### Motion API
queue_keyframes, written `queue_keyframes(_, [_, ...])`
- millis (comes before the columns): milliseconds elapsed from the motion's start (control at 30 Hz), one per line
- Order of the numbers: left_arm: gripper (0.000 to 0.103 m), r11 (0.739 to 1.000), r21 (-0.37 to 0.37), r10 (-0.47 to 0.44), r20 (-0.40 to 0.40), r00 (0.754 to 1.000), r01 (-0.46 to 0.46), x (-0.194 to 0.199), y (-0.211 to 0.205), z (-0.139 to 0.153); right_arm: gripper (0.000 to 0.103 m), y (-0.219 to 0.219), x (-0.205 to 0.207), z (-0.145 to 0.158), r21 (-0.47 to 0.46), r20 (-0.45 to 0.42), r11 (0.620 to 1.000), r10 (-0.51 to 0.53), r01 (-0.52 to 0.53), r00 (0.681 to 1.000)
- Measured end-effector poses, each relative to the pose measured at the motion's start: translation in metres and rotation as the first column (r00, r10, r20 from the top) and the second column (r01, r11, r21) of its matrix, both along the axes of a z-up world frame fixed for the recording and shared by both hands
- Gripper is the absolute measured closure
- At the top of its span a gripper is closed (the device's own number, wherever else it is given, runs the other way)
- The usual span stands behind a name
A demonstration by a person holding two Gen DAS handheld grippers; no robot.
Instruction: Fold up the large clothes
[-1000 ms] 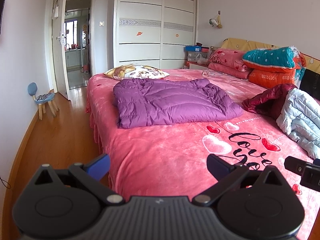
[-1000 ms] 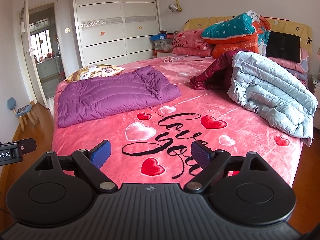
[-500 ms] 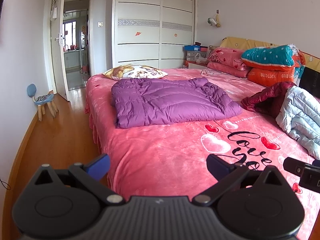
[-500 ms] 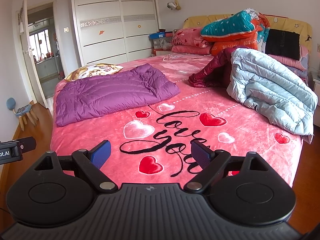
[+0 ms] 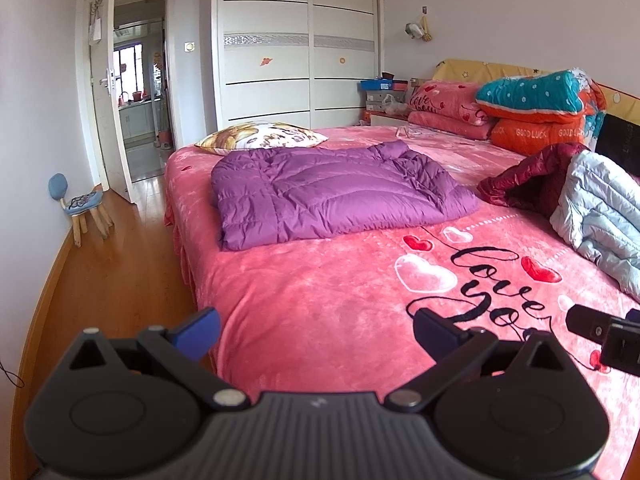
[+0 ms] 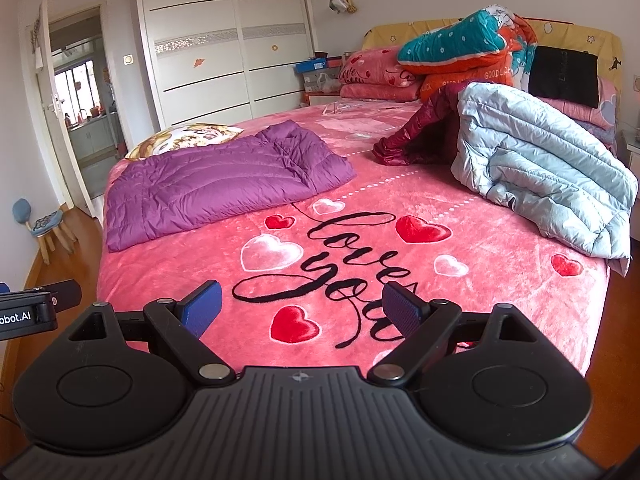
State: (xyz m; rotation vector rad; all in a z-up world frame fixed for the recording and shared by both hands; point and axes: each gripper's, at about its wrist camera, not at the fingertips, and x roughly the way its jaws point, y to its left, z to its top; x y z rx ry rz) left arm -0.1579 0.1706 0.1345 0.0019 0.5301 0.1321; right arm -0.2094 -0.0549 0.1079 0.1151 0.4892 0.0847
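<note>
Left tongs (image 5: 316, 330): spread apart, empty, held over the near left corner of the bed (image 5: 320, 304). Purple jacket (image 5: 332, 194): folded flat on the bed's left half, well ahead of both tongs. Red jacket (image 6: 416, 132): crumpled, largely hidden behind the blue jacket (image 6: 544, 168), itself heaped at the right edge, hem overhanging. Right tongs (image 6: 300, 308): spread apart, empty, above the bed's foot. Tongs' handles and the person: out of frame.
</note>
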Motion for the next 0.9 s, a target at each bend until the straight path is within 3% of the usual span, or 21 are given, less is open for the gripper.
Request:
queue_keyframes(367, [0.001,0.999,-0.036,-0.040,-0.030,0.999,0.039,0.013,-0.015,-0.012,0.000,-0.011,0.008,-0.010,-0.003,-0.018,0.999,-0.039,0.039,0.999])
queue_keyframes(900, [0.001,0.993,-0.027,-0.115,-0.056,0.992,0.114,0.037,-0.054,-0.034,0.000,-0.031,0.015,-0.028,0.016,-0.062,0.992,-0.124,0.125,0.990])
